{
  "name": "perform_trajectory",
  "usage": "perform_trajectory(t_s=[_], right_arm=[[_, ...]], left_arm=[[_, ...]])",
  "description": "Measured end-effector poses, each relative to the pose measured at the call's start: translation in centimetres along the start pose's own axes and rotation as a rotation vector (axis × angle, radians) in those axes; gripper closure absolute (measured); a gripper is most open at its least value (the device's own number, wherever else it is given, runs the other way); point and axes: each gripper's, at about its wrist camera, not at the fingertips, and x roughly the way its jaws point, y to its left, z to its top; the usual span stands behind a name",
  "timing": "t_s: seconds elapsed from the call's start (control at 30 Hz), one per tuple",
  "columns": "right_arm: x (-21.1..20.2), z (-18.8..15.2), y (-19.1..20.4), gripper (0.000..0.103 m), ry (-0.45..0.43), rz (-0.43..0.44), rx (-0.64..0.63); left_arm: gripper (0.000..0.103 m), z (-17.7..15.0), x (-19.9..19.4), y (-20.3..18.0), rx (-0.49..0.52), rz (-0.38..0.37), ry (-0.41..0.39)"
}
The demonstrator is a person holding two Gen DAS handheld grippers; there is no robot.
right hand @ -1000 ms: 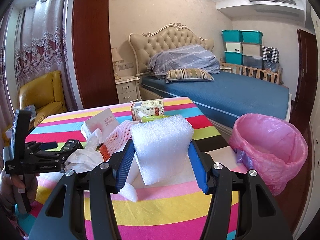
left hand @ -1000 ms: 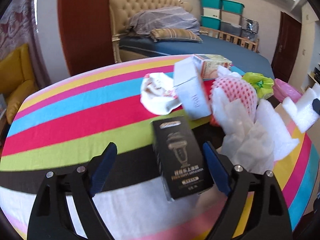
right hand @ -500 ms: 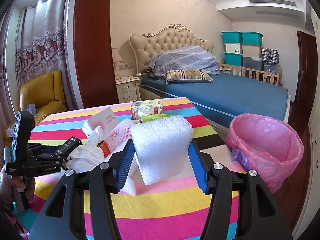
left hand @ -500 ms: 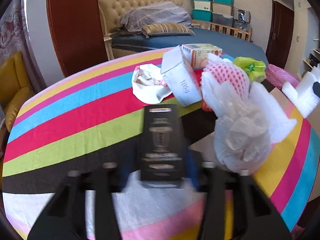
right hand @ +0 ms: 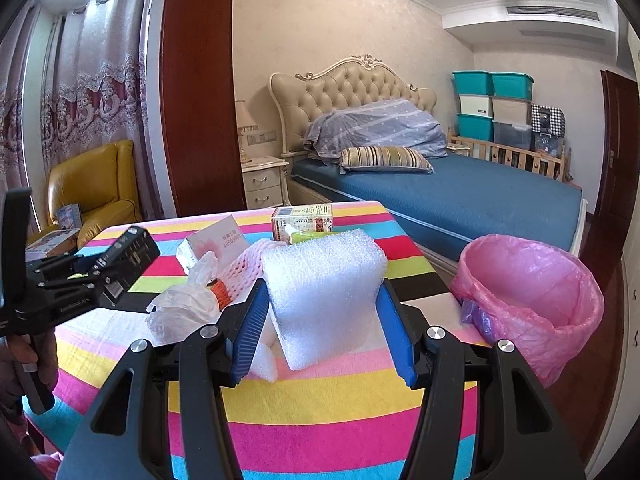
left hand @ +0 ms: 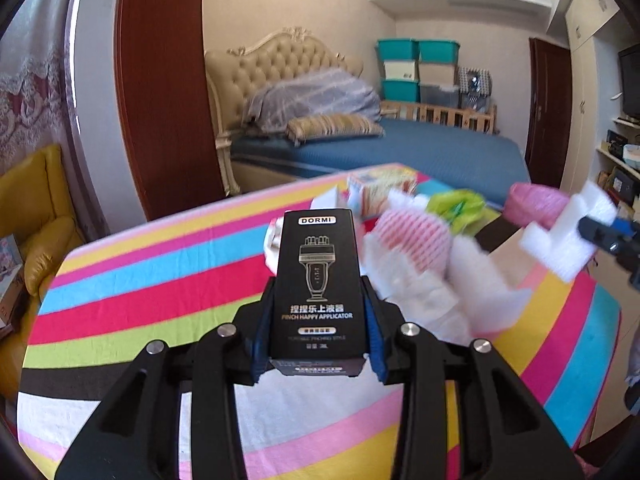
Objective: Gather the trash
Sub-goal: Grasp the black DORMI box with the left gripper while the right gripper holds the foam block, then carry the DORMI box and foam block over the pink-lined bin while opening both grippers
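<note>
the left tool is pinching a black carton between its blue pads, the box standing upright and lifted clear of the striped worktop. from the other side the same carton shows tilted in that tool, with a hand gripping the handle below. the right tool is clamped on a white foam block, pads pressed to both its sides, held above the worktop. behind it on the cloth lie a crumpled clear plastic bag, a pink foam fruit net, a white box and a small printed carton, all bunched close together; a bit of green wrapper peeks out just behind the foam. a bin lined with a pink bag stands off the right edge of the worktop, near the blue bed.
</note>
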Motion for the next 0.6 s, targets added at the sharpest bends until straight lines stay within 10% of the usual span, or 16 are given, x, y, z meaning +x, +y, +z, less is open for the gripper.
perform_trajectory(t_s=[0.6], right_arm=[[-2.8, 0.1, -3.1, 0.049, -0.067, -0.018, 0.028]], left_arm=[[0.065, 2.5, -4.1, -7.1, 0.054, -0.098, -0.197]])
